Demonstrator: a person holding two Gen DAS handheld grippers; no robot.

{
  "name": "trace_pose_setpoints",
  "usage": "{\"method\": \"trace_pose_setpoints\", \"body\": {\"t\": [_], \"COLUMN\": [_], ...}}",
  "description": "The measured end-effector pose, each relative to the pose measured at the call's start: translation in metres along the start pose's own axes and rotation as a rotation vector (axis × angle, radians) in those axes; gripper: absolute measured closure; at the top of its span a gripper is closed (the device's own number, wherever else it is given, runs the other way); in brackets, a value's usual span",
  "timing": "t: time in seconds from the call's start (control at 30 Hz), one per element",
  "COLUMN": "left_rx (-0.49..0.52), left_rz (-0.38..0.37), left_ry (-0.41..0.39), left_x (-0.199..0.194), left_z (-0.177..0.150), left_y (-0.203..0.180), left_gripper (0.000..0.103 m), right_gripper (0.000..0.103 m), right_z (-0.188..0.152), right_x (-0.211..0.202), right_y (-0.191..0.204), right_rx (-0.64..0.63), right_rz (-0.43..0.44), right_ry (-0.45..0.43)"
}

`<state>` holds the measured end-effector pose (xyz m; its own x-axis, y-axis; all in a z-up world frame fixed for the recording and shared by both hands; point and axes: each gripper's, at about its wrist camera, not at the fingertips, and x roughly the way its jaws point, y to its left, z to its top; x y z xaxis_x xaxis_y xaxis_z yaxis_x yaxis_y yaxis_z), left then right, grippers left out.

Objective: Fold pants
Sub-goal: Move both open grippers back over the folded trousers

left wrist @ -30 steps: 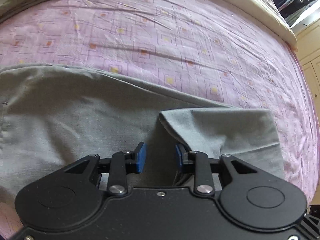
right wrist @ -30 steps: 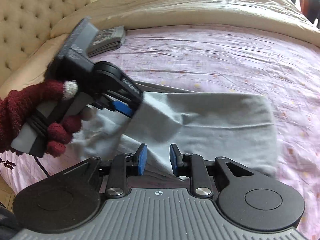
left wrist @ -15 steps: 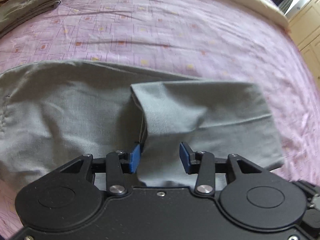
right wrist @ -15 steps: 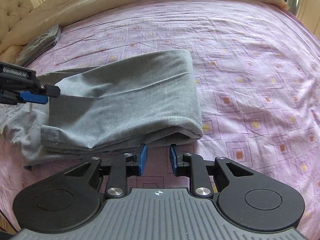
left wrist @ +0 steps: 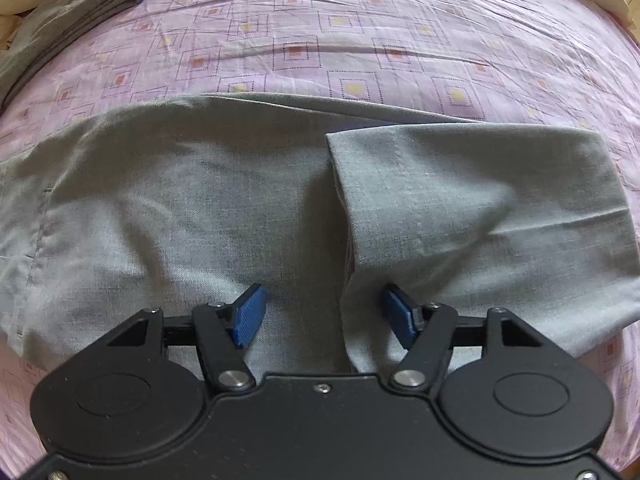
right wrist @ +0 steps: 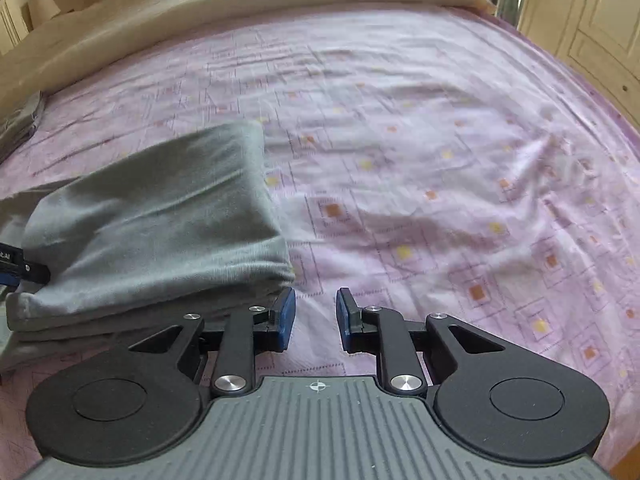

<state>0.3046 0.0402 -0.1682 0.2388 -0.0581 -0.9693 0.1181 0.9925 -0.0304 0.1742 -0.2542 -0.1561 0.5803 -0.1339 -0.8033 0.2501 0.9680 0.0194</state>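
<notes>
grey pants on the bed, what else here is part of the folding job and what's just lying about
Part of the job:
- grey pants
- left hand-held gripper, open
- right hand-held gripper, open

Just lying about:
- folded olive garment
- beige blanket
- purple bedsheet

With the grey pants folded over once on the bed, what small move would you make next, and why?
Probably close the left gripper on the cuff edge of the grey pants. Its jaws stand open and astride that edge, the folded leg lies fairly flat on the purple sheet, and the right gripper is open, empty, beside the fold.
</notes>
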Motion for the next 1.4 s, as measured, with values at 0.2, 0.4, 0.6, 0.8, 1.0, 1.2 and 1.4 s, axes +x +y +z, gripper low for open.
{"method": "trace_pose_setpoints", "body": {"t": [0.2, 0.4, 0.6, 0.8, 1.0, 1.2, 1.4], "left_rx": [-0.009, -0.018, -0.088, -0.182, -0.275, -0.367, -0.426], "left_rz": [0.027, 0.039, 0.072, 0.102, 0.114, 0.113, 0.080], "left_ry": [-0.009, -0.009, 0.000, -0.011, -0.014, -0.015, -0.038], "left_x": [-0.003, -0.010, -0.022, -0.046, -0.064, -0.065, -0.065], "left_z": [-0.006, -0.021, -0.044, -0.079, -0.112, -0.122, -0.110], "left_y": [-0.001, 0.009, 0.024, 0.039, 0.072, 0.122, 0.181], "left_gripper": [0.034, 0.034, 0.038, 0.038, 0.038, 0.038, 0.038], "right_gripper": [0.081, 0.080, 0.080, 0.080, 0.080, 0.080, 0.080], "right_z": [0.025, 0.005, 0.029, 0.057, 0.050, 0.048, 0.065], "right_x": [0.028, 0.031, 0.005, 0.038, 0.056, 0.078, 0.094], "right_y": [0.017, 0.019, 0.025, 0.076, 0.148, 0.191, 0.218], "right_rx": [-0.095, -0.207, -0.253, -0.307, -0.462, -0.507, -0.445], "right_rz": [0.148, 0.158, 0.204, 0.397, 0.504, 0.466, 0.386], "right_ry": [0.042, 0.142, -0.026, 0.021, 0.090, 0.125, 0.141]}}
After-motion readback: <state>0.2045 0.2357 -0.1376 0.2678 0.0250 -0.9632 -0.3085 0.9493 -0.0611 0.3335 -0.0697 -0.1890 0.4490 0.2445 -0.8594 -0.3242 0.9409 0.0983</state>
